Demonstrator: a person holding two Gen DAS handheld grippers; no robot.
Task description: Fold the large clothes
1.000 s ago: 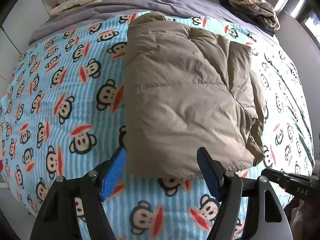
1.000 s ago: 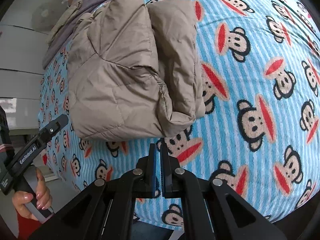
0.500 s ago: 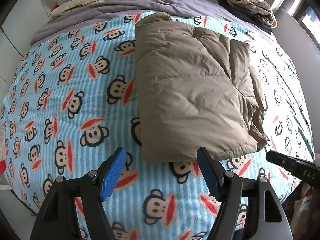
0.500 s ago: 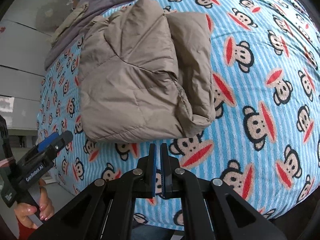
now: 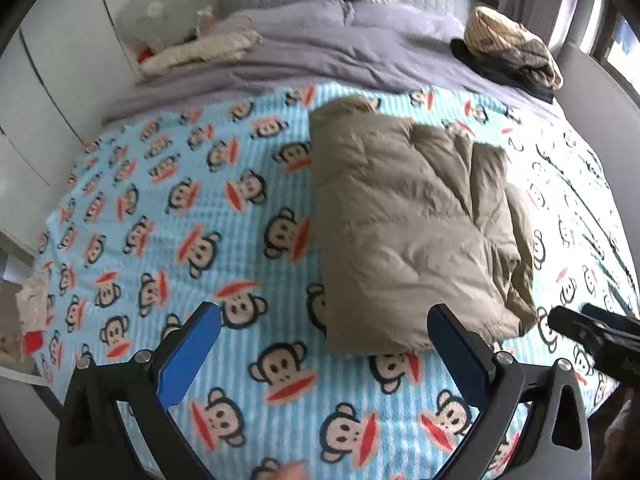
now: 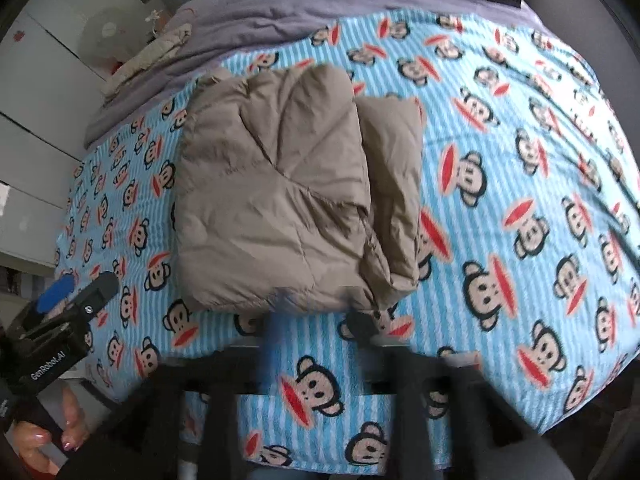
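The tan puffer jacket [image 5: 416, 232] lay folded into a thick rectangular bundle on the monkey-print blanket [image 5: 180, 216], toward the side of the blanket nearer the person, with one narrower folded layer showing along its right edge. It rested alone, touched by neither tool, which suggested the folding was done or nearly so. The left gripper [image 5: 324, 344] hung just short of the jacket's near edge, its blue fingers [image 5: 188, 352] spread wide and holding nothing, probably because it had no more cloth to carry. The right gripper [image 6: 312, 332] hovered off the jacket's near right corner, but it was smeared by motion blur, so whether its fingers were apart or together could not be told. Beyond the jacket, a grey duvet [image 5: 344, 44] and a pile of other clothes [image 5: 508, 48] sat well apart from it.
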